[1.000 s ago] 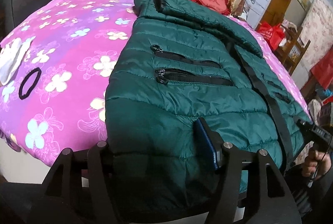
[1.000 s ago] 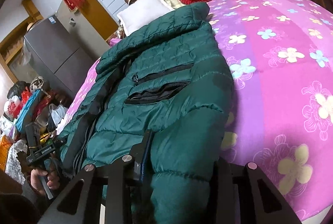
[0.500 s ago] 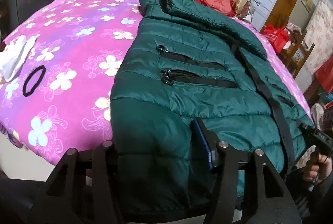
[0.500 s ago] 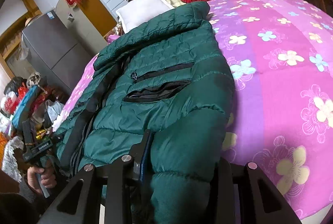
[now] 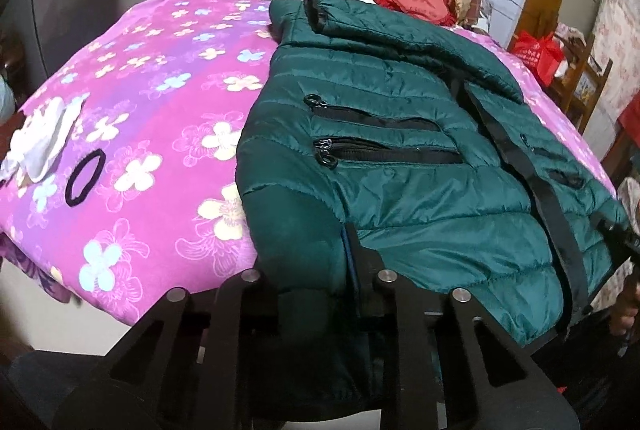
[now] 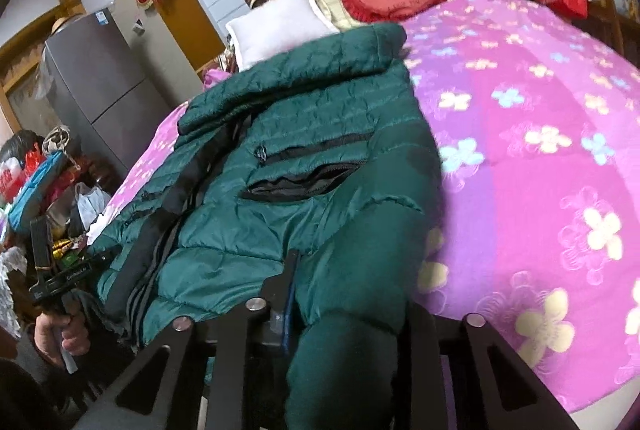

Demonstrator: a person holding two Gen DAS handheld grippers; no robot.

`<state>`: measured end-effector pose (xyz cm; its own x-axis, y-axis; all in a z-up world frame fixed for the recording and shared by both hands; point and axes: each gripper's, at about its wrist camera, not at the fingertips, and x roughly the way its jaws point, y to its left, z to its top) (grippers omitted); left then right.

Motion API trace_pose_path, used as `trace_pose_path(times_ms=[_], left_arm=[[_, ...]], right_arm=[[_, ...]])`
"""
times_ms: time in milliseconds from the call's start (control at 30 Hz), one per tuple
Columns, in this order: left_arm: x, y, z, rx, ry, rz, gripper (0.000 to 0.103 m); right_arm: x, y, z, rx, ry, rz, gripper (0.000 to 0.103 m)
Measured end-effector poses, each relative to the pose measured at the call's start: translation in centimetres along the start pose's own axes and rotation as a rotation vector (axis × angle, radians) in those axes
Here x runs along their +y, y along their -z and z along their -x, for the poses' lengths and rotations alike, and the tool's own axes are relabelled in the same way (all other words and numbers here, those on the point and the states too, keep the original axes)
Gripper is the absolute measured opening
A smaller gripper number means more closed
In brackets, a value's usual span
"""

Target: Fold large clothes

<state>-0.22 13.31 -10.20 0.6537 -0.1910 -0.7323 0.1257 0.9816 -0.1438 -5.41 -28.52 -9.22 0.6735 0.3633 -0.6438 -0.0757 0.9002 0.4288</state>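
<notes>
**Both grippers closing on the jacket**

The left gripper (image 5: 312, 270) stood at the bottom centre of its own view, pointing downward at a slant. Its jaws were closing, with a fold of the green jacket (image 5: 400, 158) between them. In the right wrist view the same gripper appeared at the lower left, held by a hand (image 6: 60, 330) around its handle.

The right gripper (image 6: 348, 294) was at the bottom centre of its view, also slanted downward. Its jaws were closing too, with the jacket's sleeve between them.
</notes>
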Motion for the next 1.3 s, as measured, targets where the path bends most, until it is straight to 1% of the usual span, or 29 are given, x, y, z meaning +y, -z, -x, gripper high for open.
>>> trace_pose_path(times_ms=[167, 367, 500, 533, 567, 600, 667, 733, 833, 867, 900, 1000, 1067, 1133, 1300], left_arm=[[-0.3, 0.1, 0.6, 0.013, 0.008, -0.013, 0.017], [0.2, 0.5, 1.0, 0.012, 0.02, 0.001, 0.017], [0.6, 0.3, 0.8, 0.018, 0.018, 0.008, 0.022], [0.7, 0.3, 0.7, 0.02, 0.016, 0.009, 0.024], [0.7, 0.2, 0.7, 0.022, 0.014, 0.011, 0.028], [0.8, 0.3, 0.6, 0.024, 0.016, 0.015, 0.032], [1.0, 0.4, 0.6, 0.028, 0.024, 0.033, 0.038], [1.2, 0.5, 0.5, 0.029, 0.032, 0.042, 0.038], [1.1, 0.6, 0.6, 0.025, 0.036, 0.037, 0.038], [1.2, 0.6, 0.7, 0.024, 0.036, 0.034, 0.037], [1.2, 0.6, 0.7, 0.022, 0.038, 0.033, 0.03], [1.2, 0.6, 0.9, 0.016, 0.04, 0.027, 0.022], [1.1, 0.6, 1.0, 0.011, 0.034, 0.016, 0.019], [0.8, 0.6, 1.1, 0.006, 0.025, 0.002, 0.018], [0.9, 0.4, 1.4, 0.005, 0.034, 0.004, 0.014]], right_arm=[[-0.1, 0.8, 1.9, -0.042, 0.011, -0.031, 0.02], [-0.3, 1.3, 2.4, -0.036, -0.008, -0.061, 0.019], [-0.9, 0.8, 1.6, -0.016, -0.015, -0.087, 0.02], [-1.1, 0.9, 1.4, -0.011, -0.014, -0.097, 0.021], [-1.3, 0.9, 1.3, -0.008, -0.018, -0.11, 0.025], [-1.5, 1.0, 1.1, -0.004, -0.021, -0.121, 0.026], [-1.8, 1.2, 0.8, 0.009, -0.022, -0.141, 0.031], [-2.0, 1.3, 0.5, 0.02, -0.03, -0.149, 0.033], [-1.9, 1.4, 0.4, 0.021, -0.045, -0.141, 0.033], [-1.8, 1.4, 0.4, 0.028, -0.058, -0.136, 0.033], [-1.6, 1.5, 0.3, 0.03, -0.062, -0.124, 0.033], [-1.0, 1.4, 0.7, 0.018, -0.08, -0.083, 0.03], [-0.8, 1.5, 0.8, 0.015, -0.079, -0.076, 0.024], [-0.9, 1.5, 0.9, 0.008, -0.076, -0.078, 0.021], [-0.5, 1.2, 2.1, -0.039, -0.077, -0.055, 0.017]])
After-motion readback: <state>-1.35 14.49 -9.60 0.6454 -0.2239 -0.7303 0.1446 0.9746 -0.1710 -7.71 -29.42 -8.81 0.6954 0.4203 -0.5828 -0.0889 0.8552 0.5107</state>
